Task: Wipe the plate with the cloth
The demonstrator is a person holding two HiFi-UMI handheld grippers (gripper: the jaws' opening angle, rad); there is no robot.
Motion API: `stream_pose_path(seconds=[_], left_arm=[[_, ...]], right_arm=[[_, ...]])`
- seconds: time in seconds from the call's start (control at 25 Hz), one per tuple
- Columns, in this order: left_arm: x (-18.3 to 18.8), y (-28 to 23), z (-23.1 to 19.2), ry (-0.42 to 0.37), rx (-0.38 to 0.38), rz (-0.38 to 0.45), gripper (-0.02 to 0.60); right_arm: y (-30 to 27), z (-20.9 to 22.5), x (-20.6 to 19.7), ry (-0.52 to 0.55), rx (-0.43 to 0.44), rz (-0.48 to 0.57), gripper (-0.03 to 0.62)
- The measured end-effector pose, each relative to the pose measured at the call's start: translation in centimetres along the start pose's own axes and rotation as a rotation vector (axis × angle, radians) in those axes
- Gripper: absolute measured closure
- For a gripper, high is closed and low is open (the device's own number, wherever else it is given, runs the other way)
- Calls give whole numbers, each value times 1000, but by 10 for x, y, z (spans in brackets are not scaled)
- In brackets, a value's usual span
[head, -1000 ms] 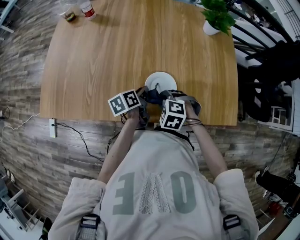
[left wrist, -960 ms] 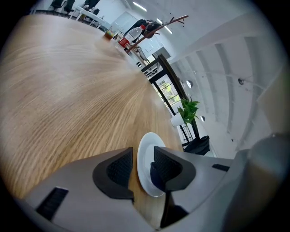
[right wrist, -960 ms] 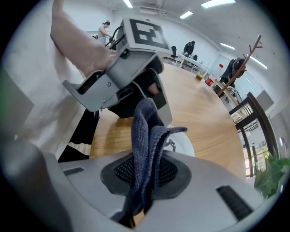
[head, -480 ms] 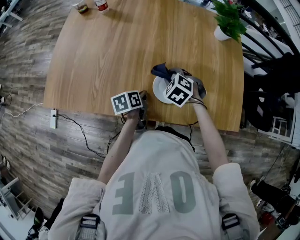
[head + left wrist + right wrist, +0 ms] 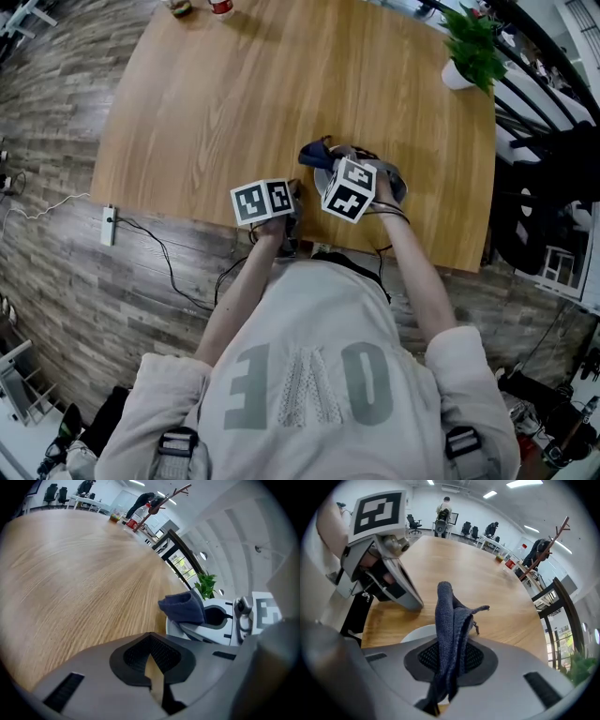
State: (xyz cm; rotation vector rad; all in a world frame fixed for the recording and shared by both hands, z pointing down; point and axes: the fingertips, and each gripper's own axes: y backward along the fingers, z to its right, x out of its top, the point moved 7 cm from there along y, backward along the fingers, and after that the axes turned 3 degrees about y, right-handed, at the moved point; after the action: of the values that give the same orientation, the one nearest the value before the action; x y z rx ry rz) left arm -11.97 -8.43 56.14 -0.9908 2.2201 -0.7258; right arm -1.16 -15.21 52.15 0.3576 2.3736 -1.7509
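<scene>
Head view: I see a light wood table [image 5: 262,103] standing on grey plank flooring [image 5: 56,300]. On the tabletop at 1 o'clock is a green potted plant [image 5: 472,47] in a white pot. Two small jars [image 5: 221,6] sit at the far edge, 11 o'clock. A white power strip [image 5: 111,226] lies on the floor at 9 o'clock, with a dark cable [image 5: 164,267] running from it. Black railing [image 5: 525,66] at 2 o'clock. Right gripper view: white walls, ceiling panel lights [image 5: 524,483] on, black office chairs [image 5: 465,528], wooden coat stand [image 5: 551,538] at 2 o'clock.
</scene>
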Motion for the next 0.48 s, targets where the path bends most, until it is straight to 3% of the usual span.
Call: stream_pose_path(seconds=[0.48], left_arm=[[2,-1,1,-9,9,4,577]], right_arm=[[26,-81,-3,96,109,28,534]])
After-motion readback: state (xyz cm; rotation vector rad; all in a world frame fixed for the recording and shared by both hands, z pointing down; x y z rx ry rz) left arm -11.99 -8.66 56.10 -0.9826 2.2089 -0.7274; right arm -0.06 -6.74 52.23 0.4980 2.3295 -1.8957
